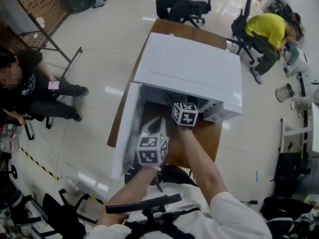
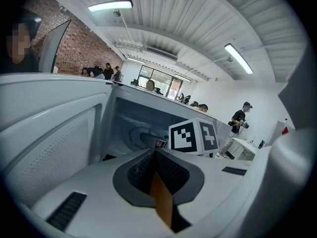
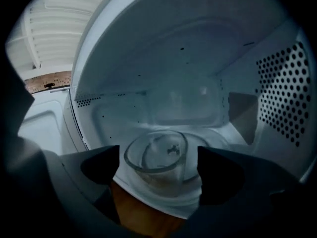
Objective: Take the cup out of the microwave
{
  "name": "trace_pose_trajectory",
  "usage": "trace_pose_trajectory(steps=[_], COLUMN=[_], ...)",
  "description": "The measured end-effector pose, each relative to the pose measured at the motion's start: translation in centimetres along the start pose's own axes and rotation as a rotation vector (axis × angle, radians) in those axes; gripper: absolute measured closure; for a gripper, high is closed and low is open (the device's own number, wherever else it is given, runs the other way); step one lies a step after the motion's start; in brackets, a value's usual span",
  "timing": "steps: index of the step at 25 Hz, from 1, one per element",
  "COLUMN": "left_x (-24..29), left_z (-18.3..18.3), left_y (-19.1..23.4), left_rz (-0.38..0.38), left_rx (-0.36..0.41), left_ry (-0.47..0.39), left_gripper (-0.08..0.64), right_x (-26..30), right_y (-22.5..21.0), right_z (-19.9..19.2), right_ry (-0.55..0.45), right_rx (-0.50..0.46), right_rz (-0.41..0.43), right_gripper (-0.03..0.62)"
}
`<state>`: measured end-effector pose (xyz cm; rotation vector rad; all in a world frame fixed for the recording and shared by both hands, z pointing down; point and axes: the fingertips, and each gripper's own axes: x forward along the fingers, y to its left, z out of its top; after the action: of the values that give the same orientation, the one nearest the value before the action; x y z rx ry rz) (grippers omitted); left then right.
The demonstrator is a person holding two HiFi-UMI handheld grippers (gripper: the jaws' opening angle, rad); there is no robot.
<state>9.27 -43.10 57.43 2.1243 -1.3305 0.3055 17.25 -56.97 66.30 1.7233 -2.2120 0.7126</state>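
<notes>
Glass, clear and dim, is all that shows of the cup (image 3: pixel 154 155). It stands upright on the floor of the microwave (image 1: pixel 189 68) cavity, near the front, and only the right gripper view catches it. Whether it has a handle or holds anything cannot be told in the murk. From the head view the cup is hidden under the microwave's white top. The right gripper (image 3: pixel 158 170) is cut off there too, with only its marker cube (image 1: pixel 185 114) showing at the opening. Its jaws stand wide apart, one on each side of the cup, and the pads appear clear of the glass. The right forearm (image 1: pixel 199 158) reaches straight in from the person's body, the gripper tipped a little downward. The left gripper (image 2: pixel 154 156) hangs just outside the opening beside the open door (image 1: pixel 122 138). Its jaws are together with nothing held, only a sliver of brown wood seen beyond them, and it too points slightly down. The microwave sits on a brown wooden bench (image 1: pixel 208 136), its door swung out to the left. Around it lies a glossy pale floor (image 1: pixel 99 59), with a brick wall (image 2: pixel 81 46) at one side and strip lights (image 2: pixel 110 5) on a ribbed white ceiling. People sit on office chairs, one of them a person in a yellow top (image 1: pixel 266 26).
</notes>
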Motion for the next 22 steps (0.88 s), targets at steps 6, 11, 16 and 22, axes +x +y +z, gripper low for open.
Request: trace_pose_trajectory(steps=[6, 11, 16, 22], left_x=[-0.8, -1.2, -1.2, -1.3], left_z=[0.0, 0.1, 0.2, 0.2], left_y=[0.6, 0.7, 0.6, 0.6], left_rz=[0.001, -0.009, -0.021, -0.023], left_rx=[-0.013, -0.030, -0.032, -0.032], left_ry=[-0.001, -0.008, -0.007, -0.004], left_gripper=[0.571, 0.571, 0.571, 0.571], right_x=[1.3, 1.9, 2.3, 2.5], right_y=[0.2, -0.1, -0.3, -0.2], right_z=[-0.2, -0.3, -0.5, -0.4], right_ry=[-0.001, -0.006, -0.003, 0.004], right_rx=[-0.036, -0.043, -0.052, -0.068], right_rz=[-0.027, -0.044, -0.062, -0.067], right_gripper=[0.081, 0.081, 0.121, 0.183])
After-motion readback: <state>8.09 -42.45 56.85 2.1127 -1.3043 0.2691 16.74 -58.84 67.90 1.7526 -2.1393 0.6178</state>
